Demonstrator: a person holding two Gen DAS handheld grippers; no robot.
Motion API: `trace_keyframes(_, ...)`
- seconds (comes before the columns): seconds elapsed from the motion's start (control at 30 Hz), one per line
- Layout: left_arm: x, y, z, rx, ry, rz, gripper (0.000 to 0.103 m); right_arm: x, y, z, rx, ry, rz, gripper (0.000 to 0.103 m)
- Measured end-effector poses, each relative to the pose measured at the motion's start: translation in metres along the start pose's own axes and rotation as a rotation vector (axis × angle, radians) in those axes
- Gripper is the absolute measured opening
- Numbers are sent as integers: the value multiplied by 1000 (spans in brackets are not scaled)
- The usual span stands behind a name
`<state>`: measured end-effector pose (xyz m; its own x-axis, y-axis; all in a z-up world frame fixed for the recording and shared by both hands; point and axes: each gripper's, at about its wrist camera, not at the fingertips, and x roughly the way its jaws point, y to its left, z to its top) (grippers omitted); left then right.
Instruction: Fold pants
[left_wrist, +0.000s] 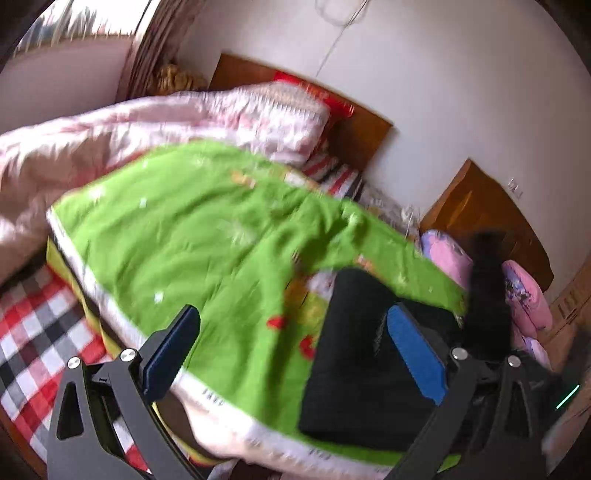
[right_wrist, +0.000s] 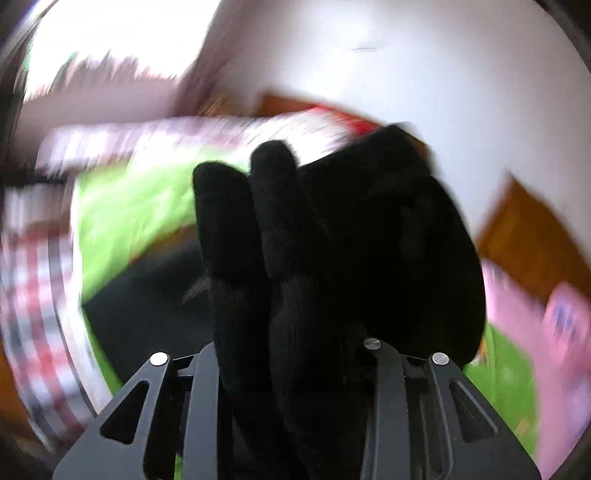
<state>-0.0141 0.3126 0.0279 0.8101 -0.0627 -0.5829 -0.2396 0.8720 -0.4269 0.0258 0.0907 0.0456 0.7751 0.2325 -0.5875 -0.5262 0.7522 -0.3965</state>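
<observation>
The black pants (left_wrist: 354, 369) lie partly folded on a green blanket (left_wrist: 207, 236), at the lower right of the left wrist view. One dark strip of them (left_wrist: 487, 295) rises at the right edge. My left gripper (left_wrist: 295, 350) hovers over the blanket with its blue pads (left_wrist: 417, 354) wide apart, open and empty, the right pad above the pants. In the blurred right wrist view my right gripper (right_wrist: 295, 354) is shut on a bunch of black ribbed pants fabric (right_wrist: 332, 240). The fabric stands up in finger-like folds and hides the pads.
A pink and white quilt (left_wrist: 147, 129) is heaped behind the green blanket. A red checked sheet (left_wrist: 33, 332) covers the bed at left. Pink pillows (left_wrist: 524, 295) lie at right, below a wooden headboard (left_wrist: 491, 218) and a white wall.
</observation>
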Motion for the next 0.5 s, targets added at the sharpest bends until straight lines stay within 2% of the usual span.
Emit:
trace_keyframes(0.07, 12, 8, -9, -5, 53, -8, 101, 28, 57, -20, -178, 75, -17, 34)
trace_keyframes(0.1, 18, 9, -14, -5, 79, -32, 101, 24, 70, -26, -219, 10, -103, 35)
trace_keyframes(0.13, 19, 7, -21, -4, 94, -58, 101, 22, 77, -28, -252, -4, -160, 35)
trace_keyframes(0.2, 26, 4, -26, -16, 131, -162, 101, 20, 74, -28, -241, -7, -154, 35)
trace_keyframes(0.23, 32, 1, -27, -45, 162, -252, 101, 23, 71, -28, -242, -10, -157, 35)
trace_keyframes(0.33, 45, -19, -25, -68, 237, -422, 101, 23, 78, -32, -270, -38, -206, 35)
trace_keyframes(0.43, 62, -45, -26, -26, 345, -483, 101, 20, 82, -35, -276, -59, -238, 35)
trace_keyframes(0.5, 73, -60, -26, 24, 385, -448, 101, 13, 86, -37, -285, -75, -253, 35)
